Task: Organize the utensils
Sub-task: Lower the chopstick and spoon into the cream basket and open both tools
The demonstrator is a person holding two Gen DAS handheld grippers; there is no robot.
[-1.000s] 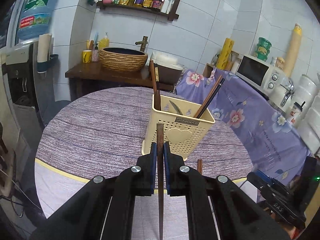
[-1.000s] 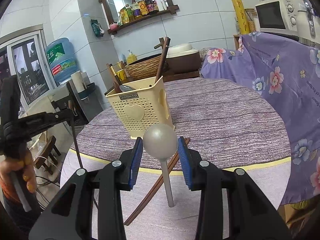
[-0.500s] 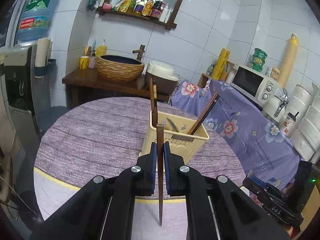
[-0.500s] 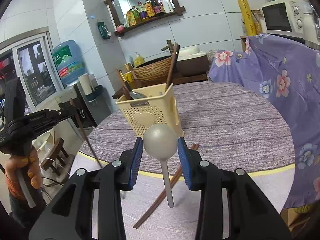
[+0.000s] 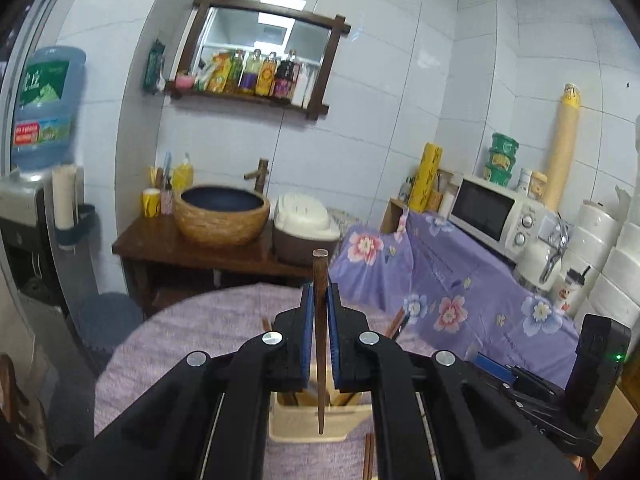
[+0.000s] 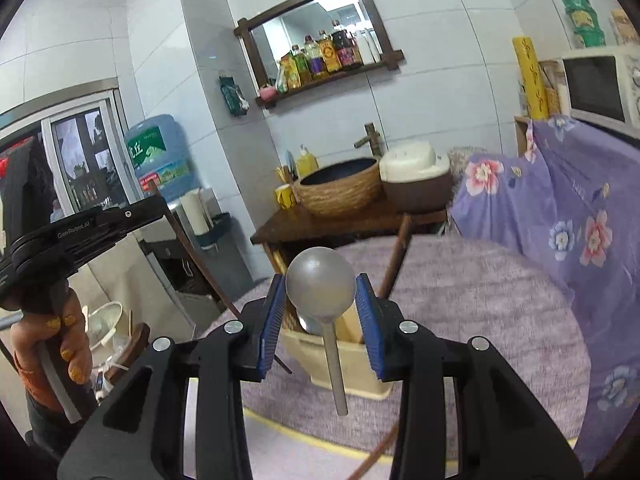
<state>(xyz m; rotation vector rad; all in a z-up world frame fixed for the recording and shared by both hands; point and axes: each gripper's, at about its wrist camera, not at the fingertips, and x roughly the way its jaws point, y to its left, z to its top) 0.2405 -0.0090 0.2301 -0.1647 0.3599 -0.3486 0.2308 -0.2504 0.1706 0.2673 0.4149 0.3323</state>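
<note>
My left gripper [image 5: 319,300] is shut on a dark wooden chopstick [image 5: 320,344] held upright, its tip hanging over the cream utensil basket [image 5: 316,426]. My right gripper [image 6: 321,300] is shut on a grey metal spoon [image 6: 321,290], bowl up, handle pointing down over the basket [image 6: 352,368]. The basket holds other chopsticks [image 6: 394,260] and a spoon. The left gripper [image 6: 158,210] with its chopstick [image 6: 200,272] also shows at the left of the right wrist view.
The basket stands on a round table with a purple cloth [image 6: 480,300]. Loose chopsticks [image 5: 368,456] lie on the table by the basket. Behind are a wooden stand with a woven basin [image 5: 222,216], a rice cooker [image 5: 304,224] and a microwave [image 5: 496,216].
Both grippers have risen and moved in over the basket, which now sits low between the fingers. The chopstick and spoon stay gripped.
</note>
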